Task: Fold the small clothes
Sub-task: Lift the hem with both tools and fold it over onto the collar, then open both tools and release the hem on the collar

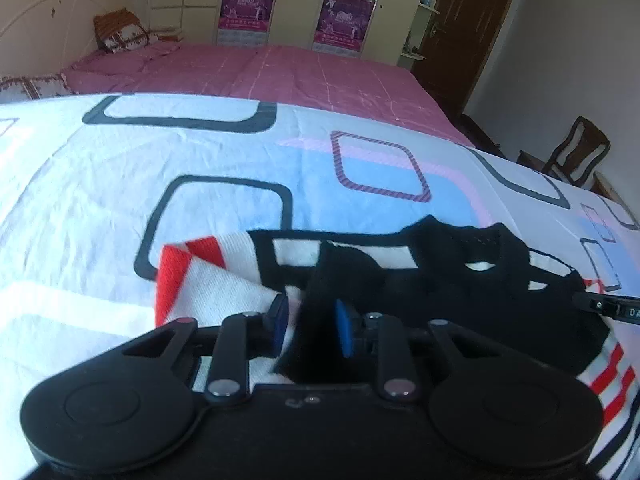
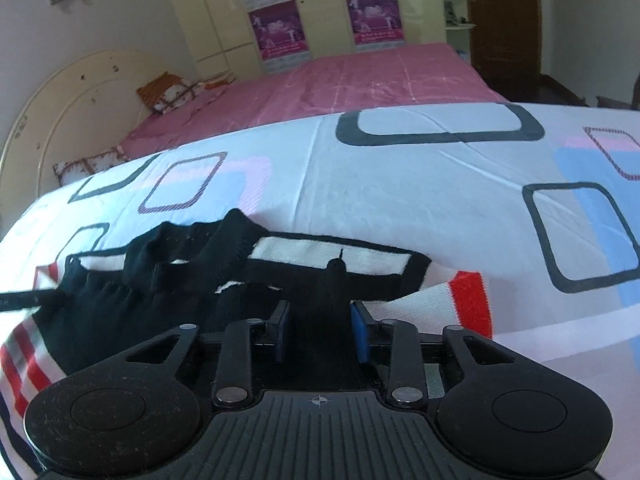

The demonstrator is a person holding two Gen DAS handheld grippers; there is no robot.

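A small knitted sweater (image 1: 224,280), black with white panels and red stripes, lies on a white sheet with square patterns (image 1: 120,184). My left gripper (image 1: 310,328) is shut on a black fold of the sweater near its left side. My right gripper (image 2: 322,336) is shut on a black fold of the sweater (image 2: 168,280) near its right side. The black collar (image 2: 224,240) lies bunched towards the far edge. The other gripper's tip shows at the right edge of the left wrist view (image 1: 608,306).
A pink bedspread (image 1: 280,72) covers the far part of the bed, with pillows (image 1: 124,34) by the headboard. A wardrobe with purple posters (image 1: 248,4) stands behind. A wooden chair (image 1: 576,156) and a dark door (image 1: 476,20) are at the right.
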